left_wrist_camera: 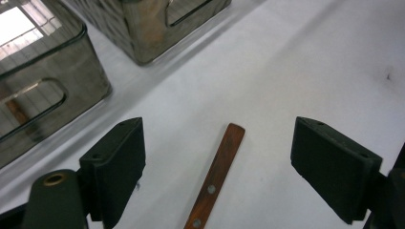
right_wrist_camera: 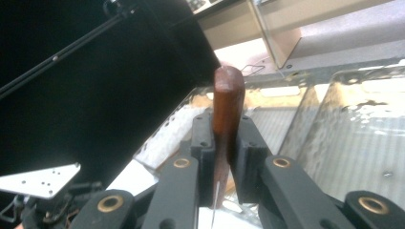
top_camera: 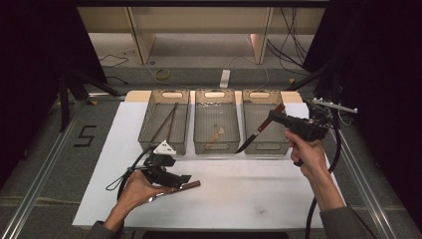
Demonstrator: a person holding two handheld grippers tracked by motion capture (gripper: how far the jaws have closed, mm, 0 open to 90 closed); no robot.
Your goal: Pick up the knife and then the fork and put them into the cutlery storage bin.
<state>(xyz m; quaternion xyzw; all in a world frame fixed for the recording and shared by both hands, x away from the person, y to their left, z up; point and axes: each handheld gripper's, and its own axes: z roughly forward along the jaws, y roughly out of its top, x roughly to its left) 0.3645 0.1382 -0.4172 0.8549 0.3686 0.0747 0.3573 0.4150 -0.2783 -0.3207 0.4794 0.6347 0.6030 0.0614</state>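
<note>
A knife point(top_camera: 260, 128) is clamped by its wooden handle in the right gripper point(top_camera: 272, 118), jaws pressed tight on both sides of the wood (the handle end pokes out past the pads in the right gripper view point(right_wrist_camera: 228, 102)). The blade is slanted down and away from the jaws, with its tip seen over the front edge of the right bin point(top_camera: 264, 147) in the high view. The gripper itself is held up in the air just to the side of that bin.

Over on the other side, a second wooden handle point(left_wrist_camera: 215, 177) with two rivets is seen lying flat on the white sheet point(top_camera: 239, 189), right between the jaws of the left gripper point(top_camera: 184, 181). Those jaws are spread wide apart and nothing is being touched by the pads (gaps are visible on both sides of the handle).

Beyond the left gripper, three wire bins are lined up in a row. Chopsticks point(top_camera: 166, 122) are held in the left bin point(top_camera: 164, 144), and something small and brownish is seen in the middle bin point(top_camera: 215, 146), too blurry to be made out.
</note>
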